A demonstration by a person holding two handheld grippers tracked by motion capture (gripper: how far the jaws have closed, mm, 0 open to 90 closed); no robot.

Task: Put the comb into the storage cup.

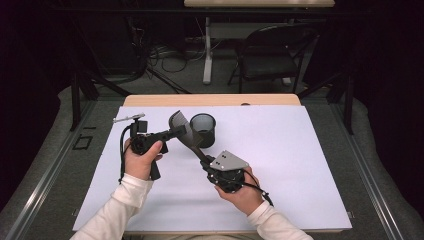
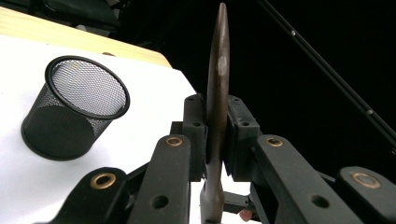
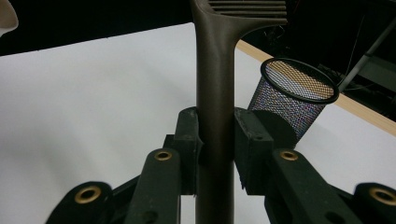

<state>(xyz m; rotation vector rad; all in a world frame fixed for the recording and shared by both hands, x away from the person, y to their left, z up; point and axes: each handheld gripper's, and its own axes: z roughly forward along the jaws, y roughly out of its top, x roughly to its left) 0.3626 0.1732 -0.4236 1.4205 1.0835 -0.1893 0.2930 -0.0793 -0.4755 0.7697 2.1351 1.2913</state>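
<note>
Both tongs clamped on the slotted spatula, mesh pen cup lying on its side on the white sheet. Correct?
Not quite: the mesh pen cup stands upright, open mouth up, as the high view shows. The rest holds: the left tongs and the right tongs are both clamped on the slotted spatula above the white sheet.

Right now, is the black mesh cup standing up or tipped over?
Standing up. The mesh cup sits on its base on the white table cover, open rim facing up.
</note>
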